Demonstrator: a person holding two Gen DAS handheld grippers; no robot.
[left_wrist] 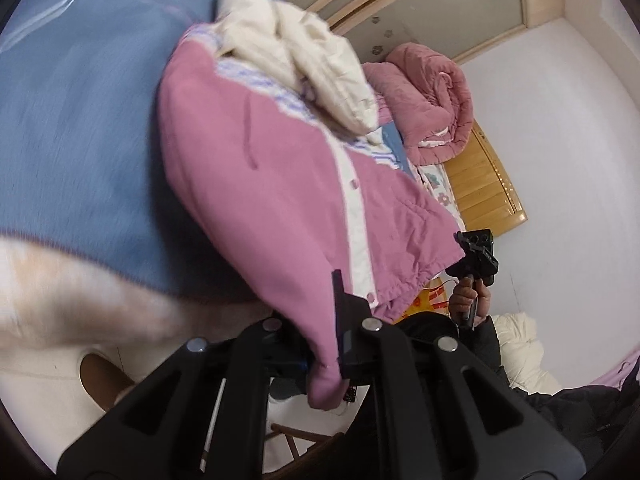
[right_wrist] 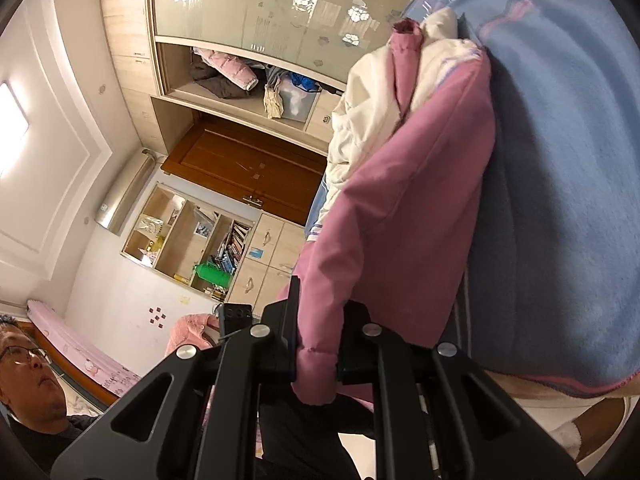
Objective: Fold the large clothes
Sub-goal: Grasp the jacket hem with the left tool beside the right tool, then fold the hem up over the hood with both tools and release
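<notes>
A pink jacket [left_wrist: 272, 184] with a white button strip and cream lining hangs in the air over the blue bedspread [left_wrist: 80, 120]. My left gripper [left_wrist: 326, 360] is shut on one corner of its hem. My right gripper [right_wrist: 316, 352] is shut on another part of the pink jacket [right_wrist: 400, 208], and it also shows in the left wrist view [left_wrist: 476, 256], held at the jacket's other hem corner by a hand. The cream lining [left_wrist: 312, 52] bunches at the top. The left gripper shows in the right wrist view [right_wrist: 236, 314], behind the jaw.
A rolled pink quilt [left_wrist: 424, 100] lies at the wooden headboard [left_wrist: 484, 188]. A person's face [right_wrist: 28, 376] is low left in the right wrist view. A wardrobe with open shelves [right_wrist: 240, 80] and a brown door [right_wrist: 248, 168] stand behind. The blue bedspread [right_wrist: 560, 160] lies beside the jacket.
</notes>
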